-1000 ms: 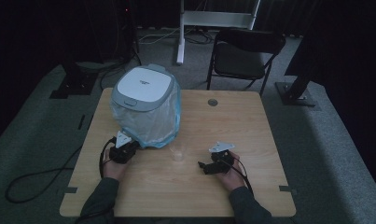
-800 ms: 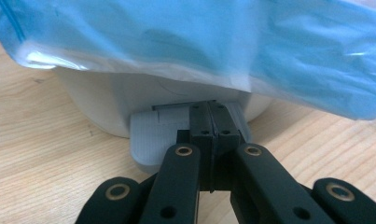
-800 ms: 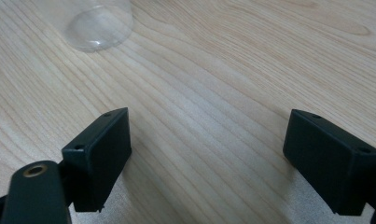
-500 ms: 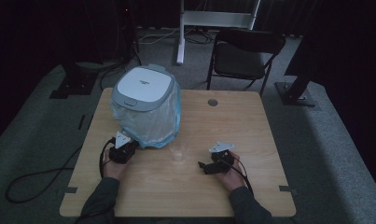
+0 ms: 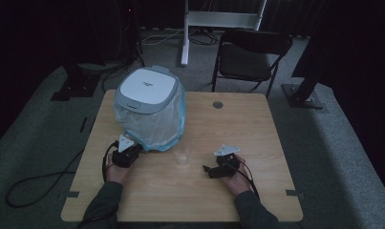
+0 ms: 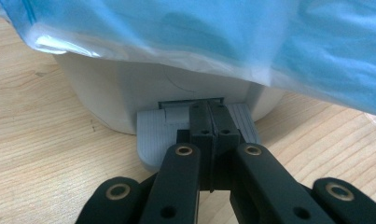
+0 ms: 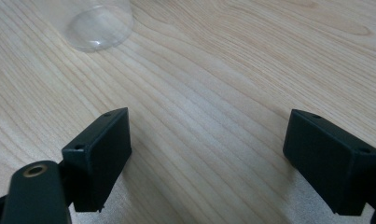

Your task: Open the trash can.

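Nothing has moved since the earlier frames. One white pedal bin point(image 5: 149, 102) with a blue liner stands on the table point(image 5: 257, 129); the left tool point(image 6: 209, 122), jaws together, rests on its grey pedal point(image 6: 157, 135). The right tool point(image 7: 209, 149) stands apart over bare wood near one clear cup point(image 7: 99, 28).

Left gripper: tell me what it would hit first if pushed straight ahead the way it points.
The left gripper has shut fingers over the grey pedal at the bin's foot; straight on it would probably meet the white bin base just behind, under the blue bag.
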Demonstrator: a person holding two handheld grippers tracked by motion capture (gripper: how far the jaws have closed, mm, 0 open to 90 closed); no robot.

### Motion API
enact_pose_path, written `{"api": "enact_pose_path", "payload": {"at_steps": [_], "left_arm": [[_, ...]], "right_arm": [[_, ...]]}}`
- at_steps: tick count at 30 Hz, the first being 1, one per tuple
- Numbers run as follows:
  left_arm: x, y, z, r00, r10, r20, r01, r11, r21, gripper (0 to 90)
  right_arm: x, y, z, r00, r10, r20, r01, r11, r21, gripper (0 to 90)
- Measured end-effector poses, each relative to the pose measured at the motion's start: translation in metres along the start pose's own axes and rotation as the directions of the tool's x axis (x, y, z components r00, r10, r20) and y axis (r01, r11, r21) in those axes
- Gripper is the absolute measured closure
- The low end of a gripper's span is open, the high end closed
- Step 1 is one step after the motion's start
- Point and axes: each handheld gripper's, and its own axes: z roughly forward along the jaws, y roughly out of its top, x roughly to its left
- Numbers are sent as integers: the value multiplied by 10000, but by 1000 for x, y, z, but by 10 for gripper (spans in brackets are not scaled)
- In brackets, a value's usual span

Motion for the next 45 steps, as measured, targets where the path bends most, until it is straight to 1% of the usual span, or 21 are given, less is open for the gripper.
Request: {"api": "enact_pose_path", "payload": {"at_steps": [2, 5, 9, 19, 26, 32, 45], "left_arm": [[0, 0, 0, 10000, -21, 21, 21, 10000, 2, 900], [2, -1, 0, 9998, -157, 148, 157, 9999, -22, 900], [3, -2, 0, 9997, -187, 184, 188, 9998, -21, 900], [0, -2, 1, 10000, -64, 2, 64, 10000, 10, 900], [0, -3, 2, 9999, -114, 15, 114, 9999, 11, 900], [0, -3, 2, 10000, -75, 13, 75, 9999, 87, 900], [0, -3, 3, 9998, -195, 38, 194, 9996, 224, 900]], "right_arm": [[0, 0, 0, 10000, -4, 2, 4, 10000, 0, 143], [0, 0, 0, 10000, -5, 3, 5, 10000, 1, 143], [0, 0, 0, 10000, -6, 3, 6, 10000, 3, 143], [0, 0, 0, 10000, -17, 8, 17, 10000, 6, 143], [0, 0, 0, 10000, -9, 5, 9, 10000, -2, 143], [0, 0, 0, 10000, -15, 9, 15, 10000, -1, 143], [0, 0, 0, 10000, -10, 6, 10, 10000, -4, 143]]}}
